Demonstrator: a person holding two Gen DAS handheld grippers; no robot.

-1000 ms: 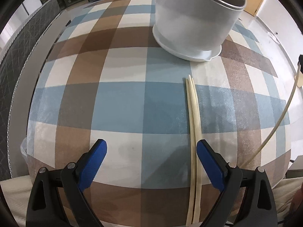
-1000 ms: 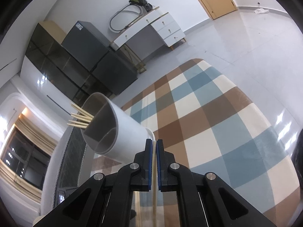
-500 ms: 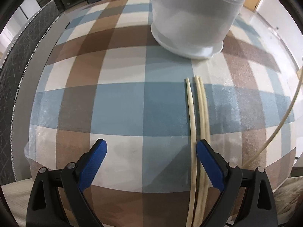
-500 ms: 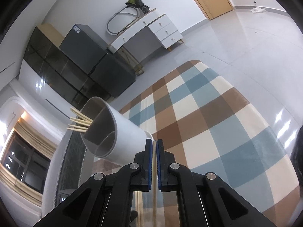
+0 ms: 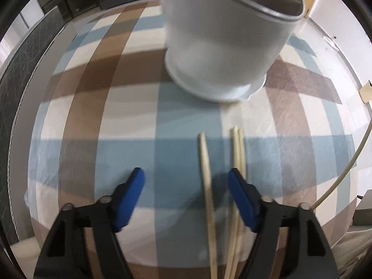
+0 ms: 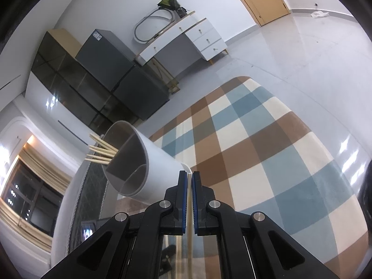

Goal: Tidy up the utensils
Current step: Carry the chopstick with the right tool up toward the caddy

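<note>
The closing left gripper [image 5: 186, 181] straddles one pale wooden chopstick [image 5: 205, 174], lying lengthwise nearer its right finger, pads not yet touching.

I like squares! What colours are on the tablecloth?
Blue, brown and cream checks on the tablecloth, clearest in the left wrist view.

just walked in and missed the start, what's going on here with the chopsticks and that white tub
A person with a handheld gripper in each hand is sorting chopsticks into a white holder on a checked tablecloth. The left gripper points down at the table, jaws closing, with a single chopstick between them, not yet pinched; a pair lies beside it. The right gripper is shut on a chopstick. Several chopsticks already stand in the holder.
</note>
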